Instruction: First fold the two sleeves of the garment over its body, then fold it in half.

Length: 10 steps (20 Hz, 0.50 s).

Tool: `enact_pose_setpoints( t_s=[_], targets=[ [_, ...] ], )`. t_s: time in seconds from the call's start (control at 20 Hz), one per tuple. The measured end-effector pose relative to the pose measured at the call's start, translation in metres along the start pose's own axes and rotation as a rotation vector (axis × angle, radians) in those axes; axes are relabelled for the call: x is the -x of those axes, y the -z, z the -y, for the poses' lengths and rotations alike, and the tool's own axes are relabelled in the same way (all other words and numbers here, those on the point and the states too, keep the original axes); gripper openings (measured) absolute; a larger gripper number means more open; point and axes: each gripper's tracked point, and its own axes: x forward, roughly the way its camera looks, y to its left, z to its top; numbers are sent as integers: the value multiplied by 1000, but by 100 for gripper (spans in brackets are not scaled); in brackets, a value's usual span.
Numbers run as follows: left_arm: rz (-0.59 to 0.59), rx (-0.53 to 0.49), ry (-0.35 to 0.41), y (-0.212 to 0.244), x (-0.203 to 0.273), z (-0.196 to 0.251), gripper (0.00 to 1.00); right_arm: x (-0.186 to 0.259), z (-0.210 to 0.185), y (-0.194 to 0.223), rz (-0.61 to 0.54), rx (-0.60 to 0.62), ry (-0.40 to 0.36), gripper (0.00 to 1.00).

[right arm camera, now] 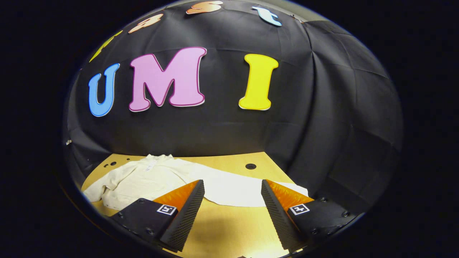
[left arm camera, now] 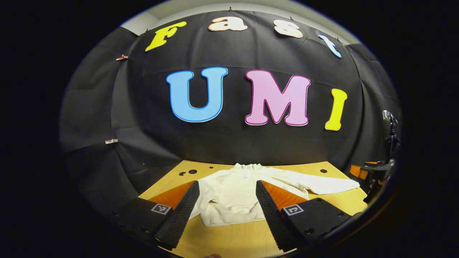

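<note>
Hovering over a soft cream garment (left arm camera: 233, 195) on the smooth yellow wooden table (left arm camera: 233, 240).
In the left gripper view it lies flat at the lower middle, neck toward the wall, one long sleeve (left arm camera: 322, 184) stretched out to the right. My left gripper (left arm camera: 227, 199) and right gripper (right arm camera: 233, 199) are both wide open, holding nothing.
</note>
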Motion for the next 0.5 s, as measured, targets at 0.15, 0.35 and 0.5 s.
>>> enact_pose_setpoints(
  t_s=[0.15, 0.35, 0.5],
  targets=[
    [-30, 16, -3, 9, -8, 11, 97, -32, 40, 19, -64, -1, 48, 98],
    [-61, 16, -3, 21, -18, 24, 97, -70, 95, 42, -136, -19, 124, 98],
    [-101, 8, -2, 34, -23, 32, 98, -91, 134, 66, -216, -16, 183, 98]
  ],
)
